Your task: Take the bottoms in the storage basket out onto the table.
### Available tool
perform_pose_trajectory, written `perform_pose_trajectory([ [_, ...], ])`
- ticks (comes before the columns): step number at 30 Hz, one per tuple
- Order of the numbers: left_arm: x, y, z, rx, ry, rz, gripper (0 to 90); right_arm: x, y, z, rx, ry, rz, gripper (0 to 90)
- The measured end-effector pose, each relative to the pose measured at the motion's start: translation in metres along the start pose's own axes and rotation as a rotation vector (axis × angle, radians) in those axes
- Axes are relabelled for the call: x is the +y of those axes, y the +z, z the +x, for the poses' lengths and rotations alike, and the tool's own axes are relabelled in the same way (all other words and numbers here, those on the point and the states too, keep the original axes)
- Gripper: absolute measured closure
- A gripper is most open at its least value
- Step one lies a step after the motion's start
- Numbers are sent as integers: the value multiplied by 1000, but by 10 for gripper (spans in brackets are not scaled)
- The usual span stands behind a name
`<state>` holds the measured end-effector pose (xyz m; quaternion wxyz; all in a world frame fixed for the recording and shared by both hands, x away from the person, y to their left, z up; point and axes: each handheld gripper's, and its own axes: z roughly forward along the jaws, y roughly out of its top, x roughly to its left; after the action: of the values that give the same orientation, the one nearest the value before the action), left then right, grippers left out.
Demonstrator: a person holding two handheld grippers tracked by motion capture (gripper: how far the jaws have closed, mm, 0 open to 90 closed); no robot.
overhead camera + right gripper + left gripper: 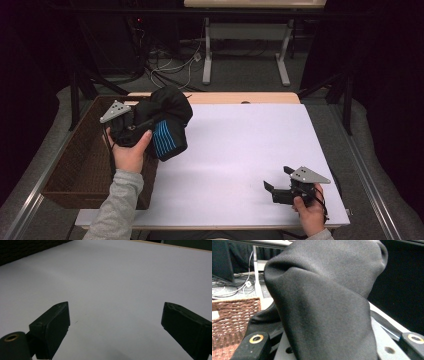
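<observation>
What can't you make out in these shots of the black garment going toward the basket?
- Left gripper fingers: high view and left gripper view, wrapped by the black garment.
- Wicker basket interior: high view, too dark.
- Garment type: bundled up, only blue stripes show.

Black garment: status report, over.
Left gripper shut on black garment, beside the basket. Right gripper open, nothing between jaws. Nothing in the way.
</observation>
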<state>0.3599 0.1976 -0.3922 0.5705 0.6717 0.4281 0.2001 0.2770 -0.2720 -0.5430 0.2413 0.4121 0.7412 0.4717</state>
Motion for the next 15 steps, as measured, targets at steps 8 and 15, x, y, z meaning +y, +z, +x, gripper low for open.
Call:
perform_pose_trajectory([
  [8, -3, 8, -11, -32, 7, 8, 723, 0, 0, 1, 4, 1, -3, 79],
  [15, -5, 11, -19, -60, 17, 6, 722, 0, 0, 1, 5, 0, -4, 79],
])
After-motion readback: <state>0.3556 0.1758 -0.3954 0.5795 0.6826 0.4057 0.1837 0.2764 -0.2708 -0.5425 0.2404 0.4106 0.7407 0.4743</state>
